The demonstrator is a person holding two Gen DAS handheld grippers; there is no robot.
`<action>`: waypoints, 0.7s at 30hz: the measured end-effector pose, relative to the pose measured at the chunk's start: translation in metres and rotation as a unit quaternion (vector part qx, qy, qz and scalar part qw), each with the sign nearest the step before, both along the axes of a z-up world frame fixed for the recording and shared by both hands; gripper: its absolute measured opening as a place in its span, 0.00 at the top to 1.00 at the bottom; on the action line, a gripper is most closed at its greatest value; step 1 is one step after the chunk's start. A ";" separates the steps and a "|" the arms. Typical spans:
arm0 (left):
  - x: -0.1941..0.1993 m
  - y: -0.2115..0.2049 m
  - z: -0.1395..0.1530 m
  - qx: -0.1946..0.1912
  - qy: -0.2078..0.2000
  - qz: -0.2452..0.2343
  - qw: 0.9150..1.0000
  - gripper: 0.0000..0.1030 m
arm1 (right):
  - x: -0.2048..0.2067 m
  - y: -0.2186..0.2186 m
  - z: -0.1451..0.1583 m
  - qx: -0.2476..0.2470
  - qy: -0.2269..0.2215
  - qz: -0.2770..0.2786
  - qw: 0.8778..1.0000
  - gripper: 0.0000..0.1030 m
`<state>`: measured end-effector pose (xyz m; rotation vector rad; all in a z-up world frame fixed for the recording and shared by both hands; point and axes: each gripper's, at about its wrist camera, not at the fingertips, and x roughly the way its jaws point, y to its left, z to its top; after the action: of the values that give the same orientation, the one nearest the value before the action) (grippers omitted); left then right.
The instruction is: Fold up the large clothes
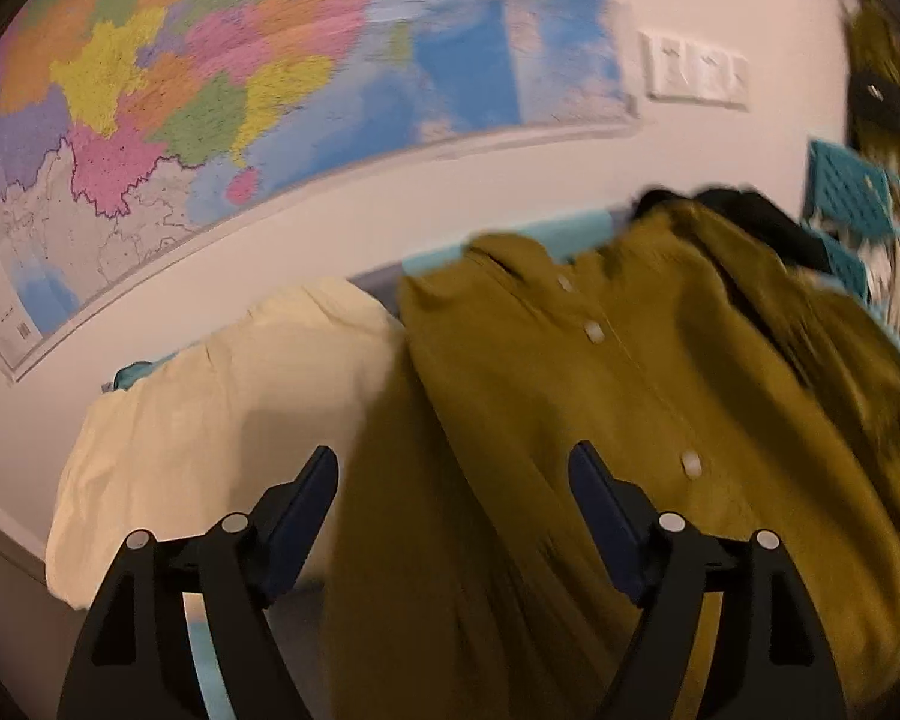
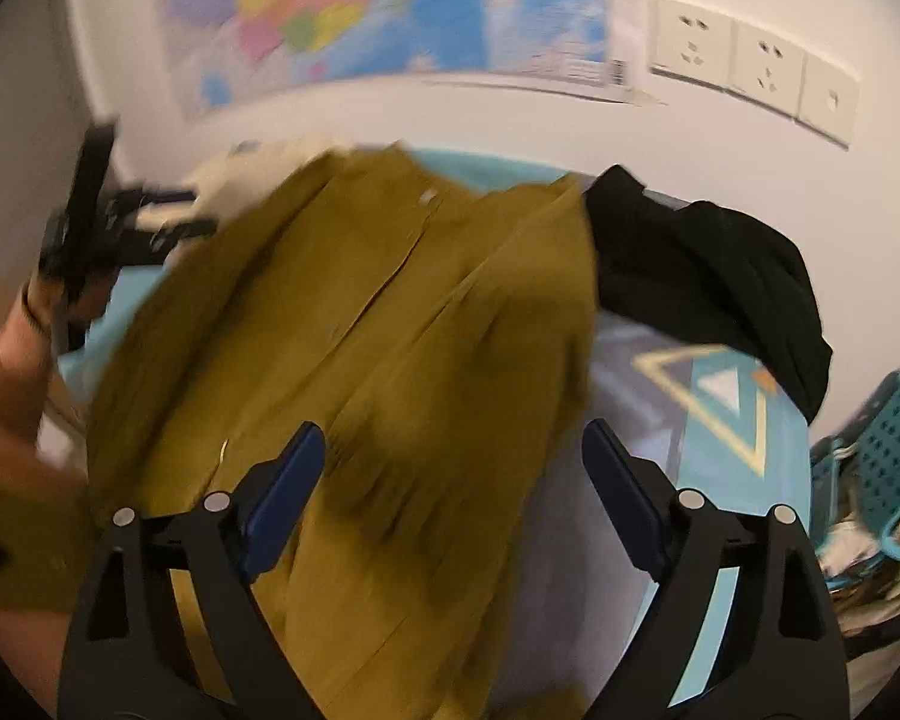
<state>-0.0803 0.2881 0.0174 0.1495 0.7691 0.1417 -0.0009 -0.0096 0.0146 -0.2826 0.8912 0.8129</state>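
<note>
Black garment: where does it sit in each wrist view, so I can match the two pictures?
Left wrist: the black garment peeks out at upper right, behind the top edge of the mustard shirt.
Right wrist: right of centre, bunched on the table beside the shirt's right edge.
Shared landmark: the white wall sockets, up on the wall at upper right in both.
</note>
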 end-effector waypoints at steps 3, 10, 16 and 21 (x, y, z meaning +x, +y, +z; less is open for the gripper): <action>-0.019 -0.015 -0.020 -0.015 0.020 -0.009 1.000 0.26 | -0.044 0.011 -0.013 -0.040 -0.027 0.028 0.998 0.15; -0.037 -0.033 -0.055 -0.027 0.069 -0.028 0.997 0.13 | -0.051 0.026 -0.062 -0.135 -0.050 0.026 0.989 0.66; -0.037 -0.037 -0.060 -0.032 0.082 -0.041 0.995 0.70 | 0.000 -0.058 0.010 0.009 -0.040 -0.081 0.996 0.90; -0.019 0.001 -0.015 -0.045 0.032 0.015 0.998 0.96 | 0.054 -0.152 0.052 0.114 -0.035 -0.200 0.973 0.91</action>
<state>-0.0994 0.2889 0.0025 0.0578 0.8393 0.1311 0.0528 -0.1617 0.0670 0.0702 0.7474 0.5193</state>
